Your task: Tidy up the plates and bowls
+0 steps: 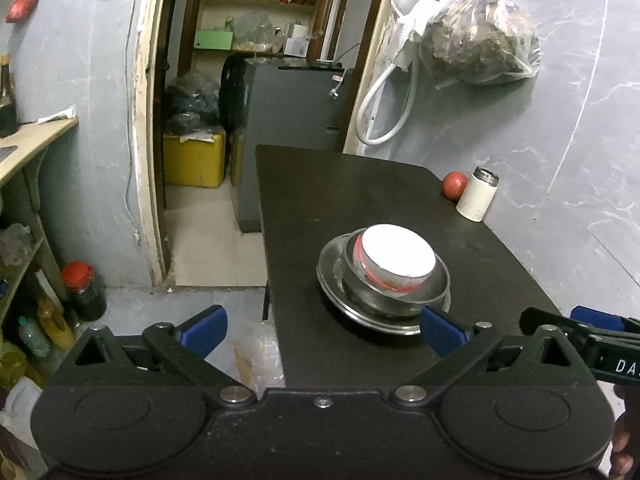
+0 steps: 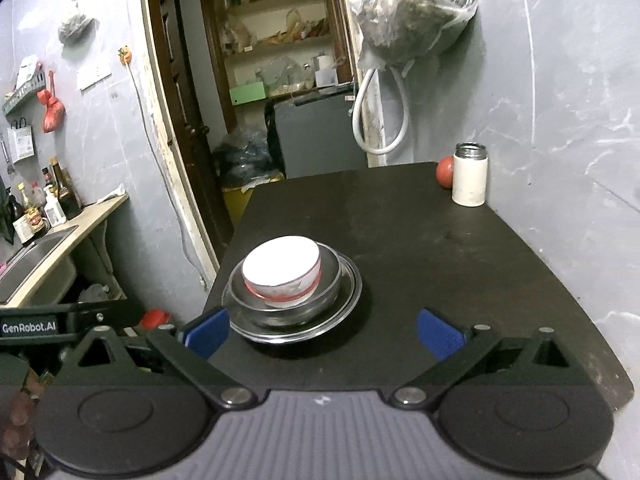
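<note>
While both grippers (image 1: 322,330) (image 2: 322,330) hover empty with jaws spread, the stacked bowl (image 2: 282,270) and plate (image 2: 352,296) look best left undisturbed.

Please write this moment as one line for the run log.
left gripper: open, empty | right gripper: open, empty | white bowl in metal bowl on metal plate | table

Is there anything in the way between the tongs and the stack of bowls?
Nothing visible. Both the left tongs and right tongs are open, with only bare black table before the stack: a white bowl in a steel bowl on a steel plate. The white cup stands far behind.
</note>
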Action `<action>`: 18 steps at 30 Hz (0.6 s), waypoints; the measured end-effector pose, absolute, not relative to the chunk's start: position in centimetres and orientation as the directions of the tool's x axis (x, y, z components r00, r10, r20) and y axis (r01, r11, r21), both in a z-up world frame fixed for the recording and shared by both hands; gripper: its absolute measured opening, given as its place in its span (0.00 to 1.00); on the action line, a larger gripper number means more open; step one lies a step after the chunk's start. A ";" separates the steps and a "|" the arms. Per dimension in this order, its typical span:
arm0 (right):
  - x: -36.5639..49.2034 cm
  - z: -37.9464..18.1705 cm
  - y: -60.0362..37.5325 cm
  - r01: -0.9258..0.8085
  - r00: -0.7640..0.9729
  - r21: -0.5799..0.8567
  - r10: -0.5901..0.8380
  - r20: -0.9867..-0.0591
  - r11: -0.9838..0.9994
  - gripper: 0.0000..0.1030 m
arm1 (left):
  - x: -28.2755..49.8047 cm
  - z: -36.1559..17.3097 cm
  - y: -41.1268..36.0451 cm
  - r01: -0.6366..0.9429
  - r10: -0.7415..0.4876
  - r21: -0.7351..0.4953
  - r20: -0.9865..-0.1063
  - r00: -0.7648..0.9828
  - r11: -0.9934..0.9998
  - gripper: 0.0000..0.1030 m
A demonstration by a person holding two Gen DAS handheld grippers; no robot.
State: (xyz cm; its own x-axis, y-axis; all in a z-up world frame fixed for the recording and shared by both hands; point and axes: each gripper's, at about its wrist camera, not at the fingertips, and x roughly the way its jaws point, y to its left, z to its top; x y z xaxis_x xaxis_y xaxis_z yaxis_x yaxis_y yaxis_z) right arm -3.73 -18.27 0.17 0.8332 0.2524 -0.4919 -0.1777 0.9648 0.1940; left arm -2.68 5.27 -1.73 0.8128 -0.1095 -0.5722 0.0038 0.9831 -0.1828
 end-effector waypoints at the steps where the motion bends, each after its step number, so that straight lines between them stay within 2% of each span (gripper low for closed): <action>1: -4.1 0.3 -18.2 -0.175 0.837 0.191 0.248 -0.488 0.966 1.00 | -3.1 -1.7 5.4 0.002 -0.107 -0.182 -0.570 0.815 0.983 0.99; 18: -9.8 -0.1 -18.0 -0.125 0.850 0.179 0.198 -0.487 0.976 1.00 | -9.0 -2.4 6.4 -0.014 -0.091 -0.174 -0.579 0.811 0.985 0.99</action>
State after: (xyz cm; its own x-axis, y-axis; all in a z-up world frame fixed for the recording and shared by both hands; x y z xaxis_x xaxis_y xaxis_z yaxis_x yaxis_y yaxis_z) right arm -9.85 -17.99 -0.09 0.8504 0.1984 -0.4873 -0.1253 0.9759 0.1787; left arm -9.03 6.39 -2.37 0.8106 -0.0905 -0.5785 -0.0140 0.9847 -0.1738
